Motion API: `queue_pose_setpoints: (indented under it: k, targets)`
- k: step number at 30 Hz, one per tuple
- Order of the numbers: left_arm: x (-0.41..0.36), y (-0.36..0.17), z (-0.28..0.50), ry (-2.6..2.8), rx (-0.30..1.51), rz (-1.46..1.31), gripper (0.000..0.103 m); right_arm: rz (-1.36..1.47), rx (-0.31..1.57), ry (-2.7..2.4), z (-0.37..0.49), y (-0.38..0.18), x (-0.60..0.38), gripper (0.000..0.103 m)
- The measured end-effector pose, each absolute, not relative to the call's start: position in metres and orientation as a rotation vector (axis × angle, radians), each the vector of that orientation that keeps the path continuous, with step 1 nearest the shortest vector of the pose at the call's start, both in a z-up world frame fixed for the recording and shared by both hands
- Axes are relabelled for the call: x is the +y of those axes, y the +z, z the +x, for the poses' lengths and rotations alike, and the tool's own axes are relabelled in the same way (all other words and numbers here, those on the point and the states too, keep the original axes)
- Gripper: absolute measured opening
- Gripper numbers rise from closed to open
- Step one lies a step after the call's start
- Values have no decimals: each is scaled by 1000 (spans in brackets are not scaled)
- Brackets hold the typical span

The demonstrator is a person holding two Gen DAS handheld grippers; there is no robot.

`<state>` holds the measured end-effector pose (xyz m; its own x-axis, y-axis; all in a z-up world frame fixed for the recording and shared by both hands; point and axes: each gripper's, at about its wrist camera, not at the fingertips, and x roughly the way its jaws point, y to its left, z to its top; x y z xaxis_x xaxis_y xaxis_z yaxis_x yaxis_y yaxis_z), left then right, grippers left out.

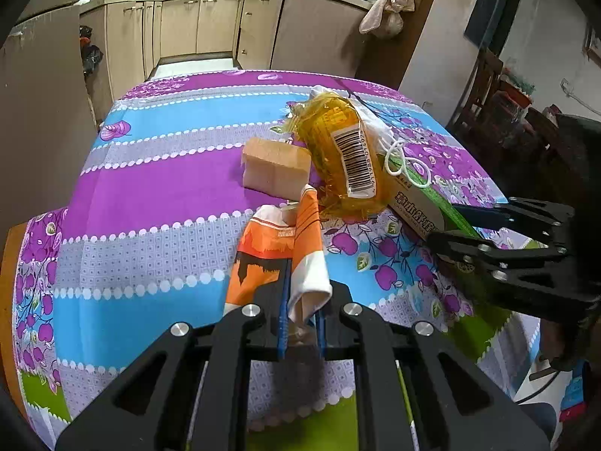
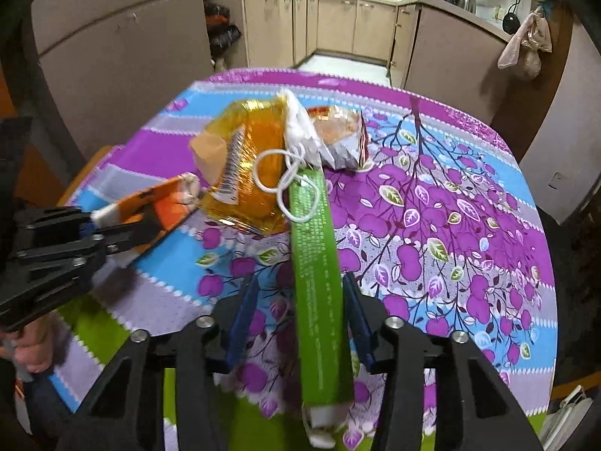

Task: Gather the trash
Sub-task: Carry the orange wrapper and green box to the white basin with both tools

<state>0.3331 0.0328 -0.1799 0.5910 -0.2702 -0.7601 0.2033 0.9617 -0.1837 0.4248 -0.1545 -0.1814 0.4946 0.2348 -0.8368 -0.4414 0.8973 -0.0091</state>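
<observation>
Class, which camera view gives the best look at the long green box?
The right wrist view: the green box runs lengthwise between that gripper's open fingers, its whole top face visible. The left wrist view shows the box only edge-on, partly hidden behind the right gripper.

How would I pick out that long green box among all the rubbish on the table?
Start at the table's flowery purple-and-blue cloth. A heap of trash sits mid-table around a crinkly amber plastic bag. The long green box runs from that heap toward the near edge, white cord loops draped over its far end; nothing else there is long, straight or green.
</observation>
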Motion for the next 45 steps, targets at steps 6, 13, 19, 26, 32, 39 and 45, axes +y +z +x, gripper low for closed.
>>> queue_pose_setpoints:
  k: [6,13,19,26,32,39,45]
  targets:
    - [33,-176,322,-229,857,-66,10,-198,952,364,415,-186,-163,25]
    - [33,-155,303,-177,781,-41,10,-124,893,329,375,-169,-187,25]
    - [27,-136,282,-153,723,-20,10,-67,824,290,327,-150,-208,25]
    - [7,-116,260,-166,668,4,10,-14,706,218,276,-120,-233,25]
    - [-21,-95,242,-207,623,21,10,-10,608,151,236,-96,-251,25]
    - [-74,-71,222,-306,565,40,10,-2,523,29,197,-70,-291,25]
    - [-139,-53,205,-425,516,69,10,16,485,-80,172,-51,-336,25]
